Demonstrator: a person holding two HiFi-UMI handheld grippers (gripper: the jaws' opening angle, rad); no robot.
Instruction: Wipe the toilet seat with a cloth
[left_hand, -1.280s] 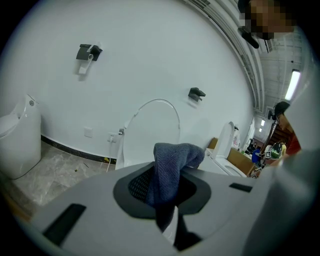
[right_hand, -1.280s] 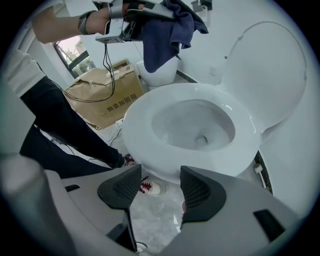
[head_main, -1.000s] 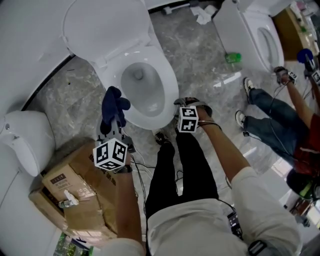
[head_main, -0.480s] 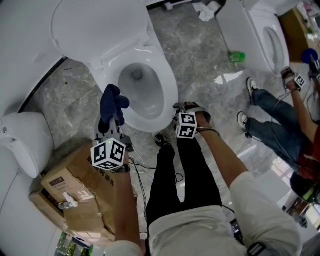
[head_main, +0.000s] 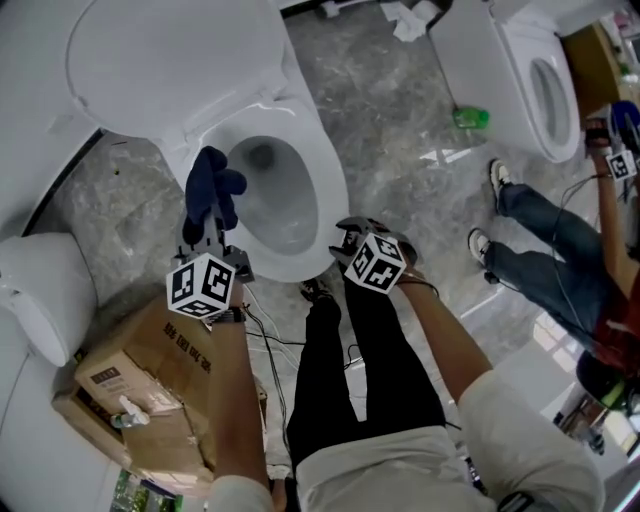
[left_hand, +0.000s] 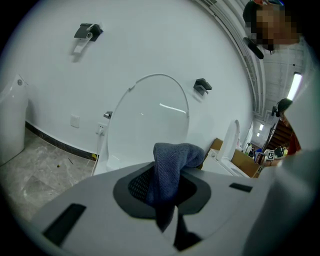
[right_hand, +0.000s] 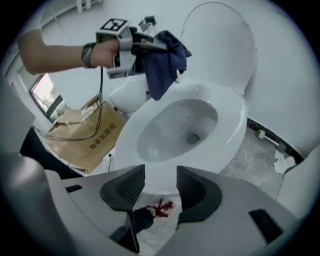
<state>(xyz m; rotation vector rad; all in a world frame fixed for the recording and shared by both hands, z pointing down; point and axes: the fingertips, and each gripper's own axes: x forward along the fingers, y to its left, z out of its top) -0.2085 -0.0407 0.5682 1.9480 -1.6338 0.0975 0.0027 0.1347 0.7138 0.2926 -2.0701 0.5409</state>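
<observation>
Gripping dark blue towelling cloth (head_main: 210, 188) firmly in left gripper (head_main: 208, 232); carried closer, upper left of centre, over left rim of white oval toilet seat (head_main: 328, 190); contact unclear. Kept right gripper (right_hand: 160, 180) empty, jaws just narrowed but apart. Judged wiping about to start.

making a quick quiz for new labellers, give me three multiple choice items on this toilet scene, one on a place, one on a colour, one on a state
1. Where is the cardboard box?
A) on the floor
B) on a shelf
C) on a chair

2. What colour is the cloth in the left tool?
A) red
B) yellow
C) dark blue

3. How does the toilet lid stand?
A) shut down flat
B) raised
C) taken off

Answers:
1 A, the head view shows it on the floor beside the toilet seat.
2 C, both gripper views show it dark blue.
3 B, the seat lies uncovered.
</observation>
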